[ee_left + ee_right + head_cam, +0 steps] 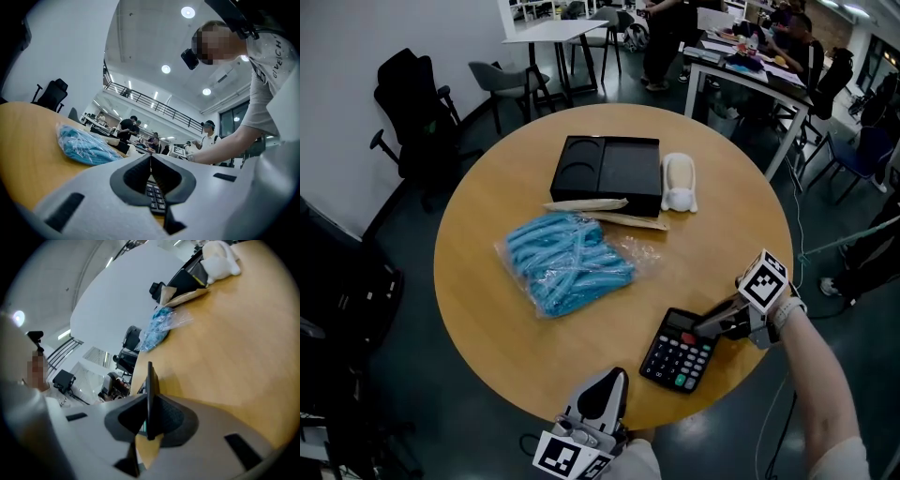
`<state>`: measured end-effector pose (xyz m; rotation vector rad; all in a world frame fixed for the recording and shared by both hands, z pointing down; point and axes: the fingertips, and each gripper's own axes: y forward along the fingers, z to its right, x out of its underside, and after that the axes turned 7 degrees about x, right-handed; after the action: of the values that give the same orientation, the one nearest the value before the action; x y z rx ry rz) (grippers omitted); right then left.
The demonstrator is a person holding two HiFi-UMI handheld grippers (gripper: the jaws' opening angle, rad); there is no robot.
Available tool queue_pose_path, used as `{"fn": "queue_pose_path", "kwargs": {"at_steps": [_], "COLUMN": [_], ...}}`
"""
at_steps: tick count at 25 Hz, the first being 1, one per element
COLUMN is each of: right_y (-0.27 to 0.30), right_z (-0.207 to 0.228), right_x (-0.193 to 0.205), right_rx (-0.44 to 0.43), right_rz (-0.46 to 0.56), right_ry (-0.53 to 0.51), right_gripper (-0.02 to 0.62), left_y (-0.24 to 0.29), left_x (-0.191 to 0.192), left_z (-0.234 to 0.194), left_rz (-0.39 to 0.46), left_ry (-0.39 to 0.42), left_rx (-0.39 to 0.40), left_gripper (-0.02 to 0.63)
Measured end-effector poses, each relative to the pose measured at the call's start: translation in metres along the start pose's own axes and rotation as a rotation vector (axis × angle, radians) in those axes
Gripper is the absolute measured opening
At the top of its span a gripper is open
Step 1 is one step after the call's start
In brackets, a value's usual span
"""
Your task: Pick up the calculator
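Observation:
The black calculator [678, 356] lies on the round wooden table [478, 309] near its front right edge. My right gripper [705, 325] reaches in from the right and is shut on the calculator's far right edge. In the right gripper view the calculator [150, 380] shows as a thin dark slab standing edge-on between the closed jaws. My left gripper [614, 377] hovers at the table's front edge, just left of the calculator, jaws together and holding nothing. Past its tips, the left gripper view shows the calculator's keys [154, 198].
A clear bag of blue pieces [567, 262] lies mid-table. Behind it sit a black tray [605, 169], two paper-wrapped sticks [605, 212] and a white soft object [679, 183]. Office chairs [417, 108] and desks with people stand around the table.

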<state>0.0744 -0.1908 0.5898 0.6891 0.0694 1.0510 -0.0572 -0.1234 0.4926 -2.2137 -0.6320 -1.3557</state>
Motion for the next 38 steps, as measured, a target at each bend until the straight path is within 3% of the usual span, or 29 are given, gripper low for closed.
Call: {"fn": "queue_pose_path", "kwargs": {"at_steps": [4,8,11,17,23,27,31,38], "right_y": [-0.015,-0.031,-0.044,-0.056,-0.065,-0.071,-0.088,-0.101], "right_z": [-0.004,-0.01,-0.035,-0.093,-0.13,-0.14,-0.149,-0.169], "right_x": [0.001,0.021,0.034,0.056,0.063,0.075,0.086,0.082], "right_rx": [-0.049,0.035,0.074,0.022,0.057,0.06,0.027,-0.034], "right_rz": [0.264,0.567,0.784,1.102,1.242,1.315,1.404,1.466], "right_ry": [0.149,0.297,0.403,0.587,0.585,0.671,0.739,0.732], "right_gripper": [0.058,0.058,0.058,0.058,0.058,0.058,0.058,0.058], "left_y": [-0.009,-0.007,-0.006,-0.003,0.019,0.025,0.023,0.017], "left_x": [-0.005,-0.012,-0.015,-0.029,-0.058,-0.077,-0.094,-0.103], "left_z": [-0.011,-0.006,-0.001,0.013,0.034,0.052,0.069,0.083], "left_rz": [0.002,-0.021,-0.037,-0.052,-0.018,0.007,0.034,0.02], "left_ry": [0.023,-0.006,0.004,0.019,0.063,0.071,0.067,0.097], "left_rx": [-0.017,-0.011,0.001,0.006,0.065,0.092,0.112,0.139], "left_gripper": [0.008,0.008,0.008,0.008,0.008,0.008,0.008,0.008]}}
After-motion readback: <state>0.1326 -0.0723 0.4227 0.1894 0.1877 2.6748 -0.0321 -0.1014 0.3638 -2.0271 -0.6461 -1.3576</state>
